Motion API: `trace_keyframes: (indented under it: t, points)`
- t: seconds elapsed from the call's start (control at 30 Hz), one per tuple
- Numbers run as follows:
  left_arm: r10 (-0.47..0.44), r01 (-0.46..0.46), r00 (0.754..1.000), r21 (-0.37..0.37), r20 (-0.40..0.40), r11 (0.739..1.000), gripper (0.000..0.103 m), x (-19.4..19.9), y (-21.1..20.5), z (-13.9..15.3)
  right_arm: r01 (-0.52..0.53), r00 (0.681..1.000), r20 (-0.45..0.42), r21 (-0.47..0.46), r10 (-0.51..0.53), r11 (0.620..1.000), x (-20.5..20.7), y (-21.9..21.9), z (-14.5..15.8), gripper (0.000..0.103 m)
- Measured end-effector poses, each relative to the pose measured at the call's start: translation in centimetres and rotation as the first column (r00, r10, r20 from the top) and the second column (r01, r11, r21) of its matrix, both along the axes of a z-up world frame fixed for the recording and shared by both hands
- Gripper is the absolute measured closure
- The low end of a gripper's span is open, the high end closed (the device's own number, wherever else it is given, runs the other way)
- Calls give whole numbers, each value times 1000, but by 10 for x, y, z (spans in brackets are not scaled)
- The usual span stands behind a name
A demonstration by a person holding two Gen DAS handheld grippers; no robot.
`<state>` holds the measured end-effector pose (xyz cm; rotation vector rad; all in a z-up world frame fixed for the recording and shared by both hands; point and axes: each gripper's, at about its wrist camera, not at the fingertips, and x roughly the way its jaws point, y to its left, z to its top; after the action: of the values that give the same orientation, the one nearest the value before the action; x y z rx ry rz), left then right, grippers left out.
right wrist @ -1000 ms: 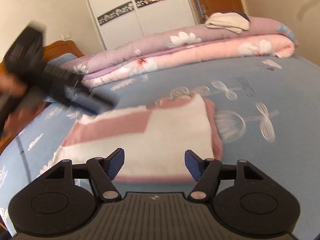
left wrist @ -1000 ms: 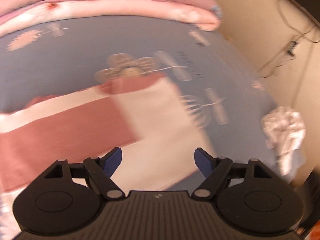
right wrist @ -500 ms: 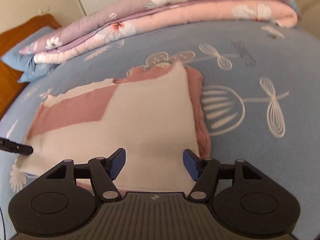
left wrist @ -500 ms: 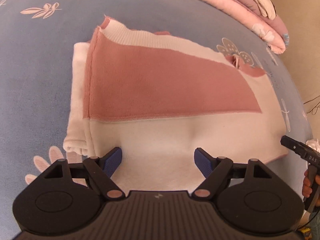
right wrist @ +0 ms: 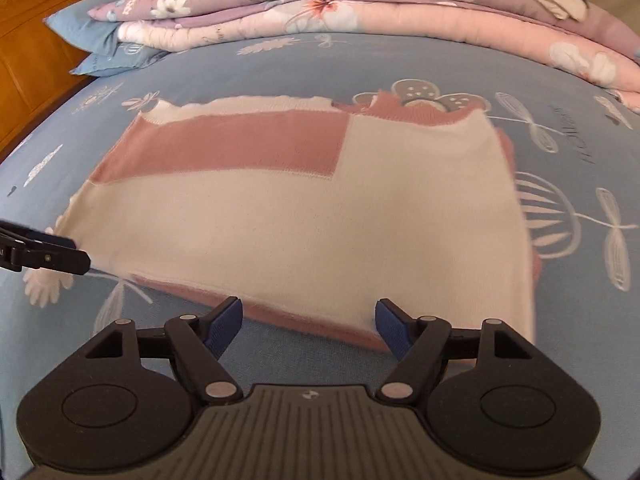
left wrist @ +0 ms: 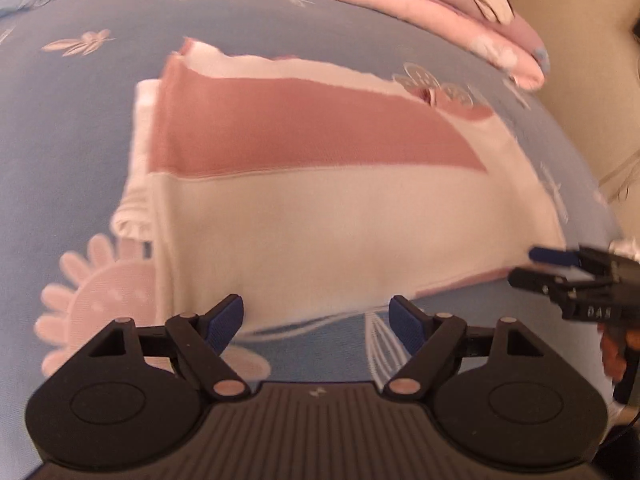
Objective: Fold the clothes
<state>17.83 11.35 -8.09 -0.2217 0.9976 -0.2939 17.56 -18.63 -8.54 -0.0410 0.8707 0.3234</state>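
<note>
Sweater (right wrist: pixel 304 216) fills mid-frame, long axis left-right | your left gripper (left wrist: pixel 318 318) and right gripper (right wrist: pixel 308 320) both gape empty at its lower hem, equally near.

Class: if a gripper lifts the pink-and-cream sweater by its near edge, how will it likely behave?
The sweater is soft knit lying flat in layers, so it would likely droop and unfold. Its fuzzy surface probably grips the open right gripper well. It looks light and unbreakable.

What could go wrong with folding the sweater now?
The sweater already lies in layers, with a pink layer peeking out underneath; a pinch at the near edge might catch only the top layer and spoil the fold. Both grippers, left and right, are open at different corners, so uneven lifting could skew it.
</note>
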Motion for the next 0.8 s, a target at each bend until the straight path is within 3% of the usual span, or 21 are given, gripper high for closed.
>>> trace_keyframes:
  t: [0.13, 0.27, 0.5, 0.63, 0.67, 0.77, 0.8]
  points:
    - [61, -63, 996, 26, 73, 998, 16, -62, 10, 30, 37, 998, 49, 8, -37, 999, -69, -2, 47, 18]
    - [165, -167, 983, 30, 76, 985, 15, -116, 12, 23, 87, 995, 45, 13, -87, 996, -132, -1, 56, 16]
    - [189, -185, 978, -44, 91, 982, 15, -149, 9, 17, 43, 993, 116, -46, -37, 998, -134, 35, 80, 16]
    - [181, -178, 973, -33, 145, 984, 15, -157, 2, 21, 20, 988, 155, -81, -7, 997, -134, 55, 93, 16]
    - [175, -172, 973, -33, 153, 984, 15, -159, -1, 20, 14, 986, 164, -90, 1, 996, -134, 60, 97, 17]
    - [138, -134, 975, -34, 173, 990, 15, -163, -10, 16, -15, 980, 194, -125, 40, 992, -131, 79, 107, 42]
    - [121, -117, 977, -30, 179, 993, 15, -165, -13, 14, -70, 973, 206, -169, 104, 983, -115, 98, 110, 50]
